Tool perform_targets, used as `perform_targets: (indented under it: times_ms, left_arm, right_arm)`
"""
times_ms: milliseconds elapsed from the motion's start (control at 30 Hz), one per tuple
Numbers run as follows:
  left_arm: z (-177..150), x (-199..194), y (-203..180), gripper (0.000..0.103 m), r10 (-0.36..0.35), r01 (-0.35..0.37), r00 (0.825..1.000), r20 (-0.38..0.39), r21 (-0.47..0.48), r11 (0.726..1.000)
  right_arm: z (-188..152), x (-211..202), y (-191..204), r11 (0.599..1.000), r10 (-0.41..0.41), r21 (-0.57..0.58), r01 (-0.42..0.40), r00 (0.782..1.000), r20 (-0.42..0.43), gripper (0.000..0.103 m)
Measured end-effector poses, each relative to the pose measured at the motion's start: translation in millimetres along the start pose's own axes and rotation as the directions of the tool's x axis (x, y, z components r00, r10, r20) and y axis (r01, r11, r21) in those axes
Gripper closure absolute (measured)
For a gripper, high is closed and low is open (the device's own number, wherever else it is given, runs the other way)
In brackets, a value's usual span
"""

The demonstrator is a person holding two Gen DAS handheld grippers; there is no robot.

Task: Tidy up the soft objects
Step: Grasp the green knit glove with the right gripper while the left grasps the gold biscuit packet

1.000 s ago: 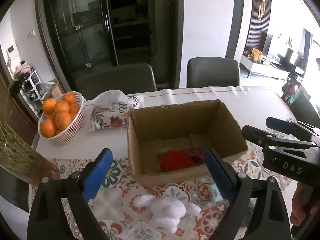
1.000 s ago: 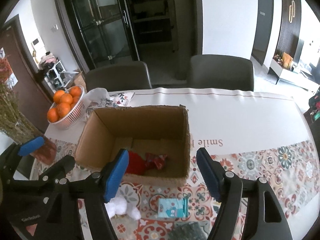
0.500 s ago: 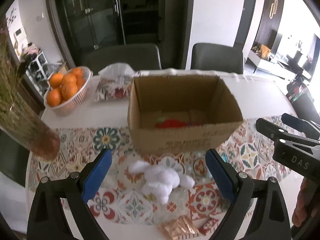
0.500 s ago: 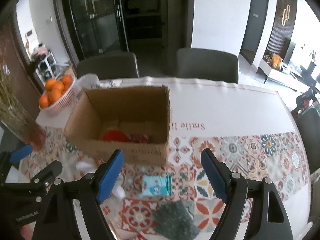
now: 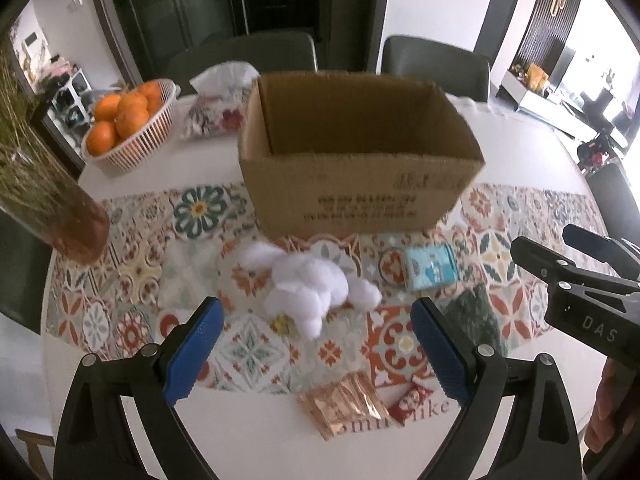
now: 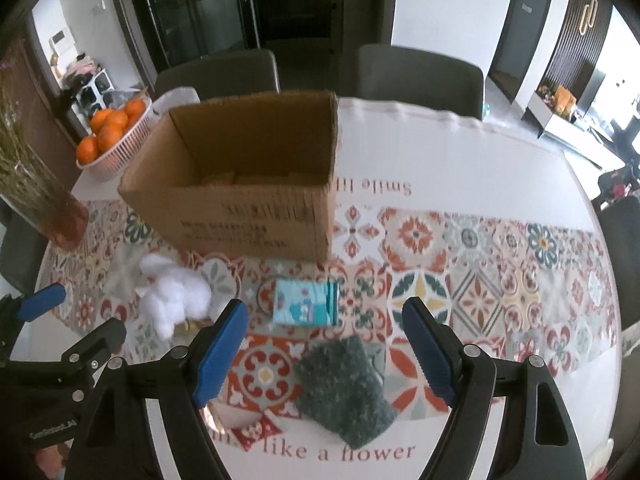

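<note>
**A:** What do I have closest in?

**B:** From my seat, the left claw (image 5: pixel 314 354) stands with its blue pads wide apart and nothing between them. Just under it, at the near edge of the tabletop (image 5: pixel 248 436), lie a crinkly copper foil packet (image 5: pixel 342 406) and a small red sachet (image 5: pixel 412 402) touching its right side.

**A:** And my right claw?

**B:** The right claw (image 6: pixel 324 350) is parted too; its jaws have just been opening, and they grip nothing. In its own view the dark green fuzzy cloth (image 6: pixel 346 386) lies flat on the patterned runner between the fingers, not touched by them.

**A:** Next row out?

**B:** The white plush toy (image 5: pixel 314 286) lies on the runner beyond the left claw's gap, left of centre. Right of it, a little apart, sits the teal tissue pack (image 6: pixel 306 302). A pale, see-through bit lies left of the plush; I cannot tell what it is.

**A:** Further back?

**B:** The open cardboard box (image 5: pixel 360 172) stands upright behind the toy and the pack. From these angles I see only bare cardboard inside. At far left a reddish vase (image 5: pixel 74 228) holds dry stems. Behind the box are a basket of oranges (image 5: pixel 132 126) and a floral tissue pouch (image 5: pixel 214 112), then two dark chairs (image 5: pixel 434 62).
</note>
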State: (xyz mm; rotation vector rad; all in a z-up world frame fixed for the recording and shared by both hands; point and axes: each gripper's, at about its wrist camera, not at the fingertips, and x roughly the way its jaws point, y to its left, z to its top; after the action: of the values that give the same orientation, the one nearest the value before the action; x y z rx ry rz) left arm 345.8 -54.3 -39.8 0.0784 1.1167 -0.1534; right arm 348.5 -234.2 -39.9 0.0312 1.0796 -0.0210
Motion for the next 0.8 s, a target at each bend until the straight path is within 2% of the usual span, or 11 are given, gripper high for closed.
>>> perform_targets:
  times_ms: [333,633,800]
  left_arm:
    - [-31,27,-13,0.007,-0.027,0.027,0.989,-0.147,-0.004,1.000]
    - [-54,56,-18,0.007,-0.058,0.041,0.961,-0.272,-0.070,0.997]
    - [-67,71,-17,0.008,-0.041,0.010,0.945,-0.324,-0.098,0.995]
  right_arm:
    - [-30,26,-9,1.000,0.013,-0.002,-0.013,0.993,-0.117,0.023]
    - [-46,64,-11,0.998,0.050,-0.024,-0.059,0.963,-0.266,0.023]
    - [-51,87,-13,0.998,0.042,-0.027,-0.054,0.944,-0.327,0.023]
